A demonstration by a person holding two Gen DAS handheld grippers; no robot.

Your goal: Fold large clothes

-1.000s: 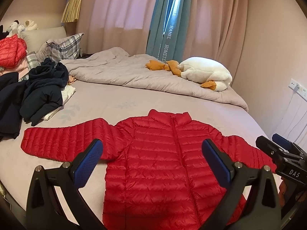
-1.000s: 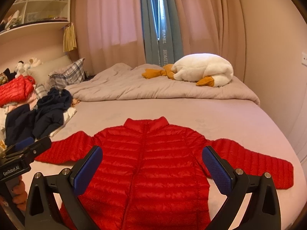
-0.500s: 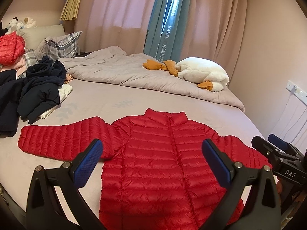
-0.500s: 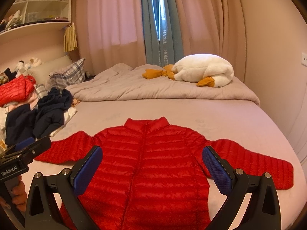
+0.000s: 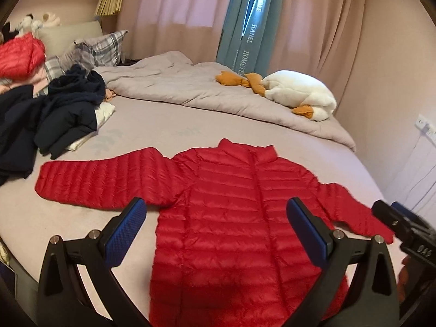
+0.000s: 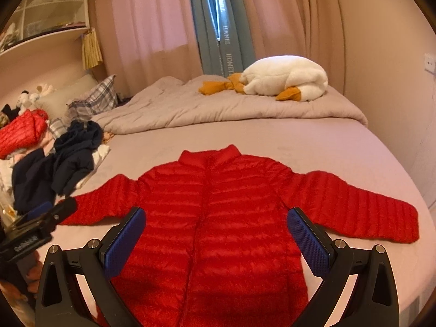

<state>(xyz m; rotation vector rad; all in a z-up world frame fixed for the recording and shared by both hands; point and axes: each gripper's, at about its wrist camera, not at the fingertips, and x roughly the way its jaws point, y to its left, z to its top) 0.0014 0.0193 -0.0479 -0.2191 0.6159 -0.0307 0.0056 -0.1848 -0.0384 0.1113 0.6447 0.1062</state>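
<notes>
A red puffer jacket lies flat and face up on the bed, collar toward the far side, hem toward the near edge, both sleeves spread out to the sides. The left tool hangs above the jacket's near left part with its jaws wide apart and nothing between them. The right tool hangs over the near right part, likewise spread wide and empty. Neither touches the cloth.

Folding looks not yet begun: the jacket is laid out, and no part is turned over. The likely next move is to lower each tool onto a sleeve or shoulder, pinch the slippery quilted cloth, and bring it across the body. The padding is puffy, so a shallow pinch may slip.

The jacket's hem is cut off behind the tools at the bottom of both views. In the left wrist view the right sleeve's cuff is partly covered by the other tool. A pile of dark clothes sits at the far left, just beside the left cuff; whether they touch is hard to tell.
</notes>
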